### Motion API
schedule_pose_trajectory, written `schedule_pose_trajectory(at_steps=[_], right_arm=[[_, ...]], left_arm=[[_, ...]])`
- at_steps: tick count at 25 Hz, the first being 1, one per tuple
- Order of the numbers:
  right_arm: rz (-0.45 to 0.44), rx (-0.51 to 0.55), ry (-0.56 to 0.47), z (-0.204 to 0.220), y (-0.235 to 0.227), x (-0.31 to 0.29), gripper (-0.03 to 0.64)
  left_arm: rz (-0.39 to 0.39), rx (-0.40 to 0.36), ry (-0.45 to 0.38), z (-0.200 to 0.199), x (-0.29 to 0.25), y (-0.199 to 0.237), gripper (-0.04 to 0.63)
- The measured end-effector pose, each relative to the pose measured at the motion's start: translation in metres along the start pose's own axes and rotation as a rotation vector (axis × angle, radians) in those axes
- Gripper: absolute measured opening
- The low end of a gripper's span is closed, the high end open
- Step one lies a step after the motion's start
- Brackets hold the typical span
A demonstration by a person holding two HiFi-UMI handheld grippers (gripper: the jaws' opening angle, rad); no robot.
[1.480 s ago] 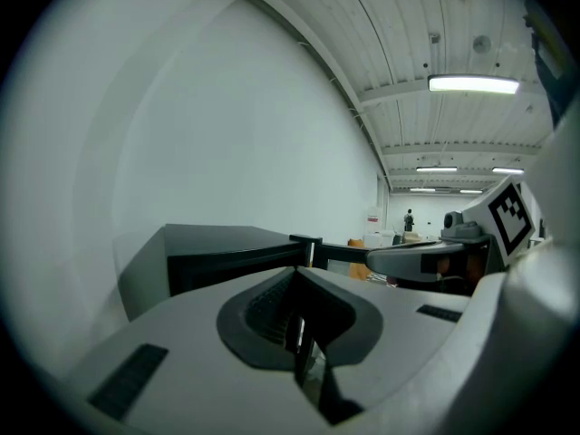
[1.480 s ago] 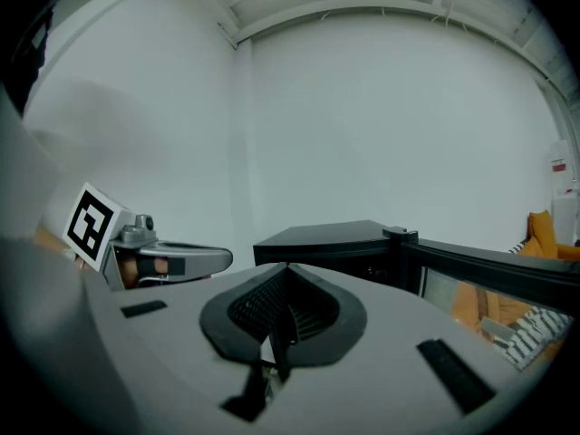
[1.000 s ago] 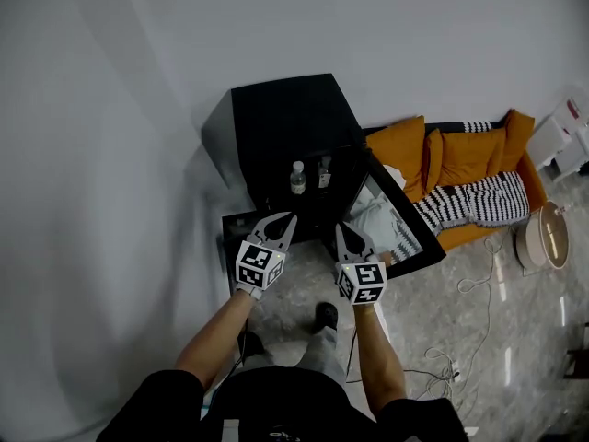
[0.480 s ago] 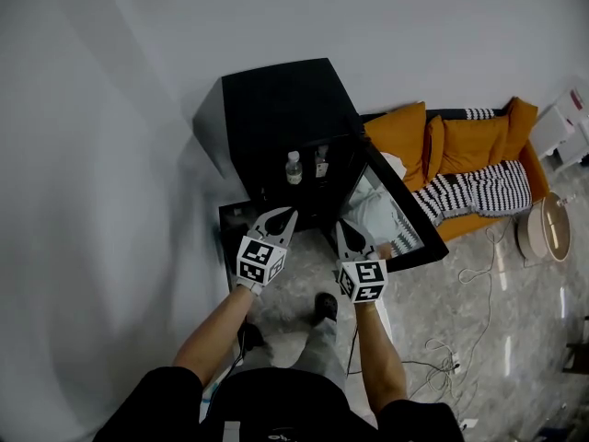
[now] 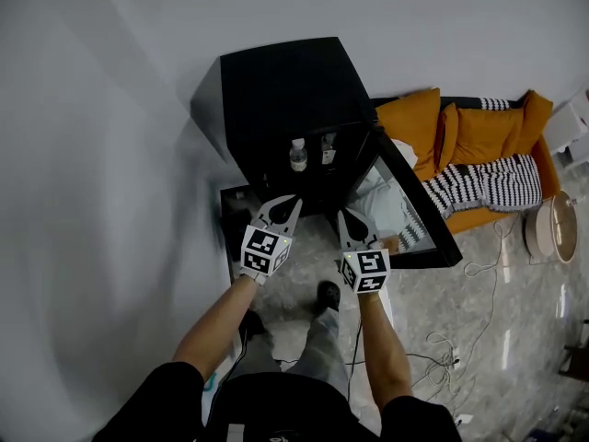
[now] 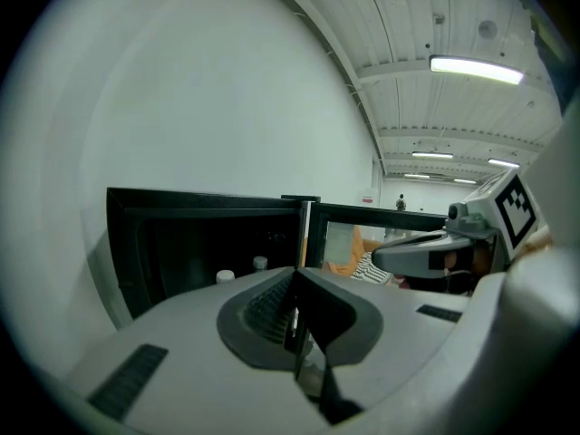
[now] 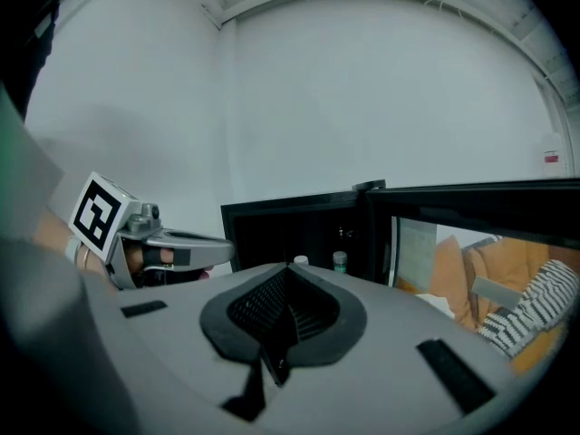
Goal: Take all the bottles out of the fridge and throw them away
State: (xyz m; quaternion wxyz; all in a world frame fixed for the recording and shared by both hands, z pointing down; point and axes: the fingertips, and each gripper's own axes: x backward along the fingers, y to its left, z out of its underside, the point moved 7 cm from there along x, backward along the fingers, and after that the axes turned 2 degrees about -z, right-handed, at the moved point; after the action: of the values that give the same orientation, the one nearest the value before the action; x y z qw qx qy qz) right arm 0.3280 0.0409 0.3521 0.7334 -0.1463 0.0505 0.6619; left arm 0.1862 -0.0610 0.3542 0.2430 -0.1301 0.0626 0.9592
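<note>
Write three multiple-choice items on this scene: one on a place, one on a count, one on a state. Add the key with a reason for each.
1. The bottles stand:
A) inside the fridge
B) on top of the fridge
C) beside the fridge

2. How many bottles show in the fridge?
A) one
B) four
C) two

3. The right gripper is:
A) shut on a bottle
B) shut, holding nothing
C) wide open

Key:
1 A: the head view shows them on a shelf in the dark interior, behind the open door.
2 C: two caps appear side by side in both gripper views.
3 B: in the right gripper view the jaws meet with nothing between them.
</note>
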Motion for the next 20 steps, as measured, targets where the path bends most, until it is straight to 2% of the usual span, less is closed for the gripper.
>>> schedule_pose_trajectory(at_steps=[11, 20], right_arm=[[-0.034, 0.024, -0.003, 0.048, -0.017, -0.088, 0.008], [-0.049, 0.068, -0.031, 0.098, -0.006, -0.158, 0.008]], left_arm=[[-0.017, 0.019, -0.017, 0.033, -0.023, 0.034, 0.0], [-0.031, 0.02, -0.028, 0.082, -0.03, 0.063, 0.0]])
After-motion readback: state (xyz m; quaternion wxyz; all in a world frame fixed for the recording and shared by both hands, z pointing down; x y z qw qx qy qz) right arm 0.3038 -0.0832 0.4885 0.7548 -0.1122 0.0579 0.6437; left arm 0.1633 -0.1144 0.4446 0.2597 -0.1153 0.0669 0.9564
